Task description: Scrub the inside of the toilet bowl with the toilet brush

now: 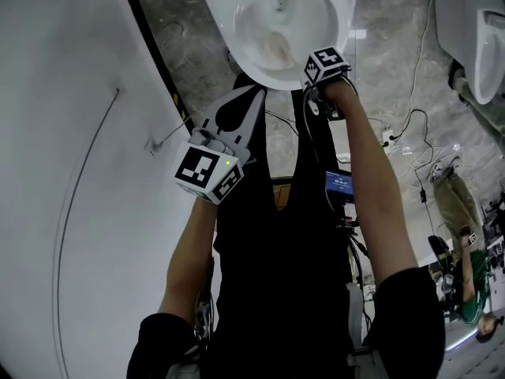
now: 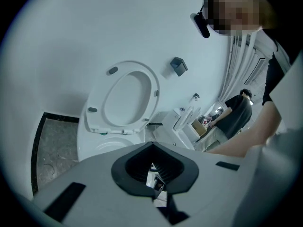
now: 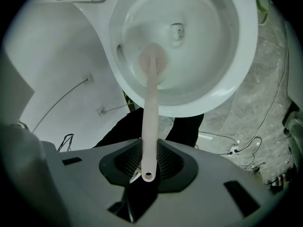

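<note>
The white toilet bowl (image 1: 237,24) lies at the top of the head view, its rim (image 3: 232,65) filling the upper right gripper view. A pale toilet brush handle (image 3: 150,112) runs from my right gripper (image 3: 148,148) down into the bowl. The brush head (image 3: 152,60) rests on the bowl's inner wall near the drain. My right gripper (image 1: 319,73) is shut on the handle's end just over the front rim. My left gripper (image 1: 237,105) is held back, left of the bowl and apart from it. Its jaws (image 2: 152,148) are together and hold nothing. It faces the raised seat (image 2: 94,96).
A white curved wall (image 1: 71,172) runs along the left. Cables (image 1: 410,133) trail over the marbled floor to the right, where another white fixture (image 1: 481,46) stands. A second person (image 1: 465,235) is at the far right. A grey holder (image 2: 178,66) hangs on the wall.
</note>
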